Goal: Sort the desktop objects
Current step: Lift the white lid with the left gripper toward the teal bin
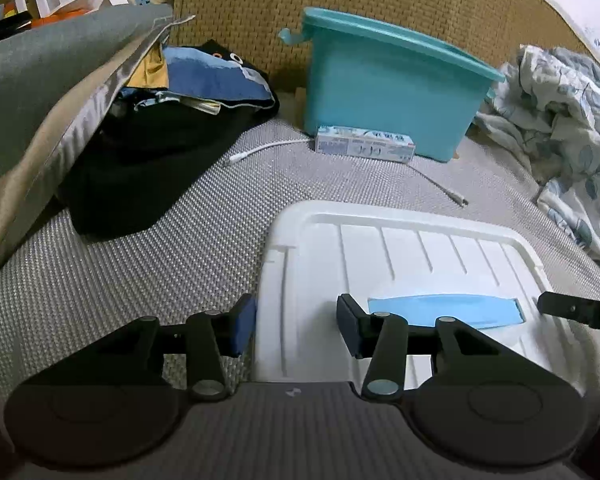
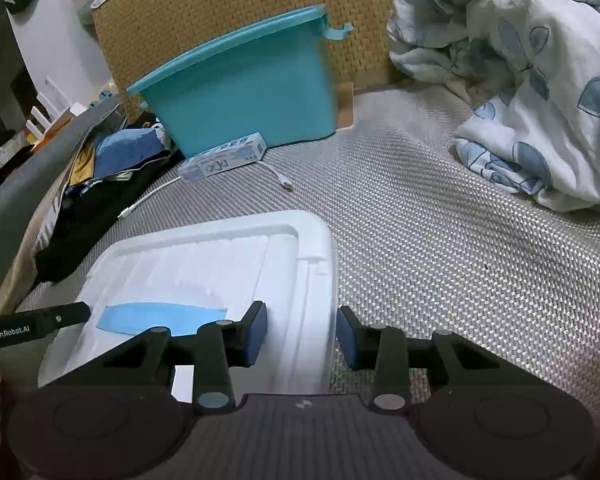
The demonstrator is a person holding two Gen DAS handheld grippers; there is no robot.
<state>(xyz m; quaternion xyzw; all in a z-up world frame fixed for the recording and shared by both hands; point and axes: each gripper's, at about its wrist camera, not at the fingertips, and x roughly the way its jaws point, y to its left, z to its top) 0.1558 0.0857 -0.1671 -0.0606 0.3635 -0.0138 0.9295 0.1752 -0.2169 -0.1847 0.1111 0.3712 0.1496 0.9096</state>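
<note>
While both tools hover apart-jawed, left tool (image 1: pixel 296 330) and right tool (image 2: pixel 302 334) straddling opposite edges of white lid (image 1: pixel 400 248), grey woven mat (image 1: pixel 140 272) beneath, teal bin (image 1: pixel 388 84) ahead, wicker panel (image 1: pixel 260 8) behind, floral quilt (image 2: pixel 520 92) rightward.

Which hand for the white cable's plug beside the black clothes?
Left, likely. The plug lies across bare mat ahead of the left tongs; from the right tongs it sits far left, beyond the white lid.

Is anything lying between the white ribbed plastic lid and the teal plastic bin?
Yes. A small blue-and-white carton lies against the teal plastic bin, and a white cable lies on the mat between it and the white ribbed plastic lid.
</note>
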